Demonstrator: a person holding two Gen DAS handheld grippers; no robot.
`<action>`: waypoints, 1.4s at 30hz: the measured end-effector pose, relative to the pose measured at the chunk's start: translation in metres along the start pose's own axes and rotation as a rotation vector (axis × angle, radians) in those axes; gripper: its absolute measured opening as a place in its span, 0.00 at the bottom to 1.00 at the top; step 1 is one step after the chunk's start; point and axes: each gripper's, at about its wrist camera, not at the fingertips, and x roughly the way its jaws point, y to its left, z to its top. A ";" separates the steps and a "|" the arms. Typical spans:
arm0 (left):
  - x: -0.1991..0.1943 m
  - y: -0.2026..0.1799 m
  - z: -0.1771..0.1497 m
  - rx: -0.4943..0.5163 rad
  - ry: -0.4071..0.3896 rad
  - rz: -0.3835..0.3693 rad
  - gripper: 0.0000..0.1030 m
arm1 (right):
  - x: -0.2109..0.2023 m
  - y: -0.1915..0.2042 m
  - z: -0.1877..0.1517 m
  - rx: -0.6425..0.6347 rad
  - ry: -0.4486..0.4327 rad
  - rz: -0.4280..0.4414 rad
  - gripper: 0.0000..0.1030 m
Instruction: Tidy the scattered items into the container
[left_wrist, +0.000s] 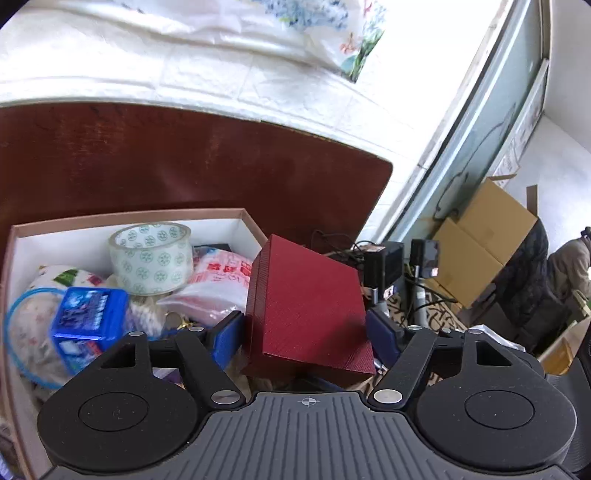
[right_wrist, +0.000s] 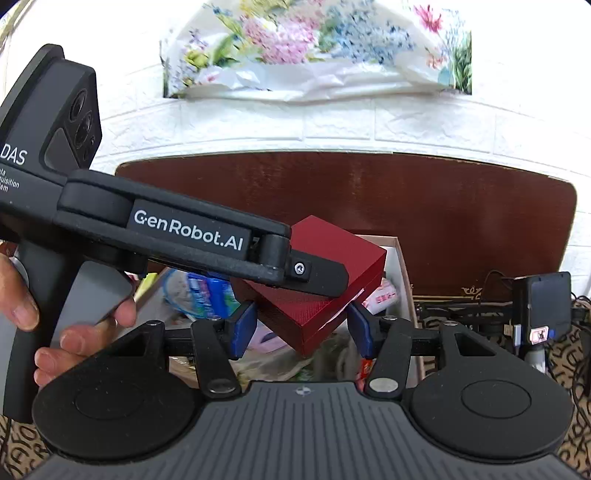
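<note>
Right now your right gripper (right_wrist: 301, 326) is clamped on the small dark red box with the bumpy lid (right_wrist: 332, 240). One corner of that box points back at the right wrist camera, and a blue pad (right_wrist: 243, 326) pushes on it from each side.

Your left gripper (left_wrist: 304, 332) is around the same red box (left_wrist: 310, 306). Its blue pads (left_wrist: 225, 336) sit right next to the box sides. I cannot tell if they press on it or just rest beside it. From the right wrist camera, one black finger of the left gripper lies across the front of the box. Your left hand (right_wrist: 22, 291) is wrapped around that gripper's grey handle.

The red box is tilted. It sits over the right-hand wall of the white cardboard container with the pink rim (left_wrist: 129, 218).

Lots of things lie inside the container:
- a roll of clear tape with green dots (left_wrist: 151, 258)
- a blue plastic pack (left_wrist: 88, 317)
- a clear plastic bag with red print (left_wrist: 218, 284)

The container sits on a dark brown wooden table (left_wrist: 184, 158). Behind the table is a white brick wall (right_wrist: 332, 125) with a flowery cloth (right_wrist: 314, 48) on it.
</note>
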 end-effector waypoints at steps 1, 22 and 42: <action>0.007 0.001 0.001 0.001 0.018 -0.001 0.81 | 0.005 -0.005 -0.002 -0.002 0.009 -0.029 0.57; 0.003 0.025 -0.022 -0.017 0.045 0.035 0.95 | 0.039 -0.022 -0.027 0.093 0.137 -0.117 0.47; -0.126 0.012 -0.103 -0.001 -0.057 0.119 1.00 | -0.034 0.086 -0.040 -0.044 0.013 -0.071 0.99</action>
